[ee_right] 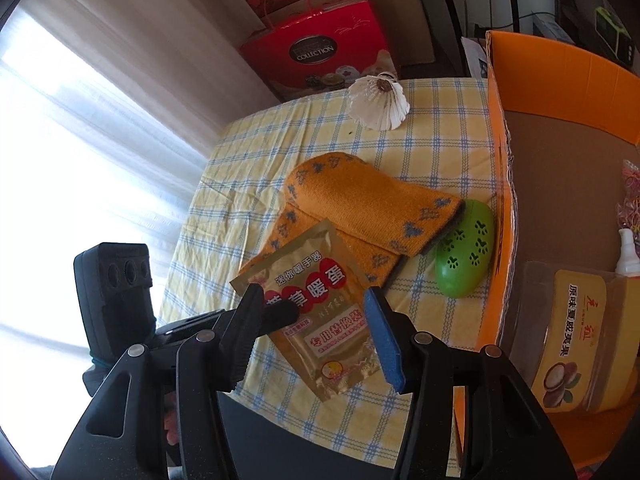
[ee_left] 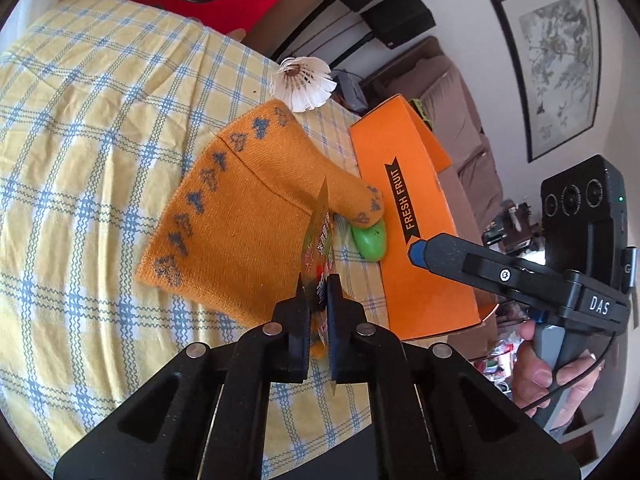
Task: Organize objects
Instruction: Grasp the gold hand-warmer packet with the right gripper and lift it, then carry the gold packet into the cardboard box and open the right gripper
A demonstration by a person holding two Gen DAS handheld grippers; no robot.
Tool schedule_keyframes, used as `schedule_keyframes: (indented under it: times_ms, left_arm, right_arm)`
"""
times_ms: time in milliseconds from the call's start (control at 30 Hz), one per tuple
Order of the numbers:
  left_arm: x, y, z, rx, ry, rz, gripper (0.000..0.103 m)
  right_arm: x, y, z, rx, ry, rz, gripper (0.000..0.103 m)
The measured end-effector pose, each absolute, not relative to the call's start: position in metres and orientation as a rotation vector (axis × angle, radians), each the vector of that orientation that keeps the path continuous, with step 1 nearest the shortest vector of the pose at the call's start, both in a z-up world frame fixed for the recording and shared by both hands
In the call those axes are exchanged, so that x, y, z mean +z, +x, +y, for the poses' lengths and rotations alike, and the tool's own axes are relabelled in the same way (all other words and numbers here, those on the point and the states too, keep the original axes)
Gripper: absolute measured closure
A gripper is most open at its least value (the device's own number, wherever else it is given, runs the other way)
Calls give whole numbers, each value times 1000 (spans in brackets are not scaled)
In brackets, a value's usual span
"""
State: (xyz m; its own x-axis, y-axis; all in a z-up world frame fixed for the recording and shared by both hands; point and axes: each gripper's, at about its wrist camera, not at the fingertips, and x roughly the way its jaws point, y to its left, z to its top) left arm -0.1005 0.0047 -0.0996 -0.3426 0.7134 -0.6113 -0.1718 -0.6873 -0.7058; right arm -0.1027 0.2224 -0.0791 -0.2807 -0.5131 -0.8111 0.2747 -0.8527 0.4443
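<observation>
Right wrist view, one gold sachet [ee_right: 320, 312] pinched by left gripper [ee_left: 318, 300], one shuttlecock [ee_right: 378, 102], one green egg [ee_right: 466, 254]

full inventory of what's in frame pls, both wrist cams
packet: 1, gold with red print, pinched in the left gripper above the table
knit hat: 1, orange with grey marks, mid-table
egg-shaped case: 1, green, between hat and box
shuttlecock: 1, white, far side of table
box: 1, orange, open, at table's right edge; holds a snack pouch, a white bottle, a pink bag
tablecloth: 1, yellow-blue check
gift bags: 2, red, behind table
framed picture: 1, on wall
left gripper: shut on packet
right gripper: open, empty, over the table by the box
</observation>
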Motion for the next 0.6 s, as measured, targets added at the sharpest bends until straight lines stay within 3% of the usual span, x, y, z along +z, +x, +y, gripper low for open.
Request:
schedule_keyframes:
  times_ms: [600]
  left_arm:
    - [-13, -100, 2, 1912, -1135, -627, 98]
  right_arm:
    - [-52, -97, 252, -2129, 1190, -212, 47]
